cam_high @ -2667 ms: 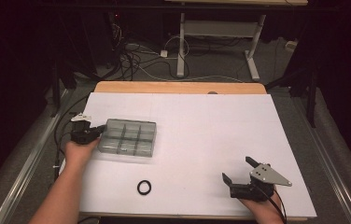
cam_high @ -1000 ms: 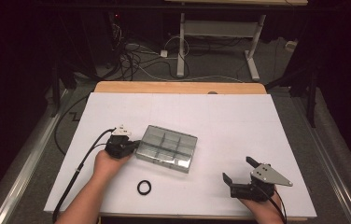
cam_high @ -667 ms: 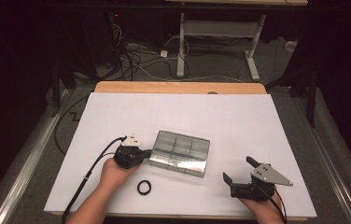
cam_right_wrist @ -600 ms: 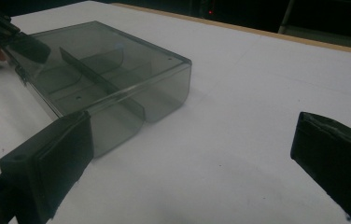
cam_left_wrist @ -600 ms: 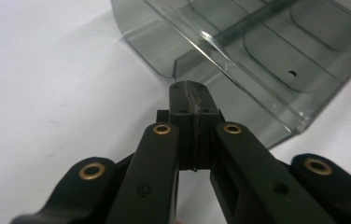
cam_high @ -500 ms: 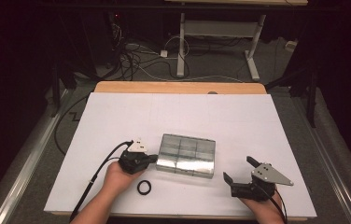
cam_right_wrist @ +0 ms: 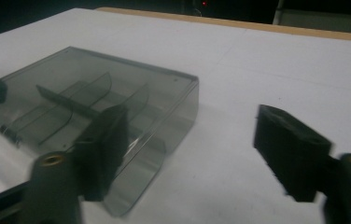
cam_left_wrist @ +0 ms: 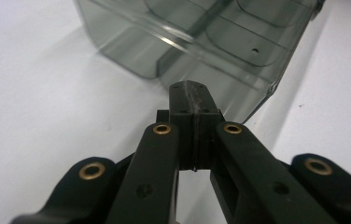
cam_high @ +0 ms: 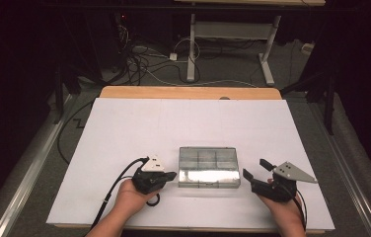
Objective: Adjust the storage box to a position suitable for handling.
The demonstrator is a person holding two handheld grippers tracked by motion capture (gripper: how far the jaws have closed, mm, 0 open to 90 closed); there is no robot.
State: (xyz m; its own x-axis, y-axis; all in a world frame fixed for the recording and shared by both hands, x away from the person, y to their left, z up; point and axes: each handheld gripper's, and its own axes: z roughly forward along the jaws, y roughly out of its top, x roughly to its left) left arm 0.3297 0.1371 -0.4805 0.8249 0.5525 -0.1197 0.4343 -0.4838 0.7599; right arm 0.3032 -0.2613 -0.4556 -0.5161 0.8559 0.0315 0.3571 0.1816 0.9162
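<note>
A wide white table with a bare wooden strip along its far edge carries a shallow smoke-grey transparent plastic organiser box divided into compartments. The box lies flat on the surface, near the near edge and about midway between the left and right edges. A black cable trails across the table toward the near-left corner.

Bright white tabletop, dark surroundings, blurred tongs.
</note>
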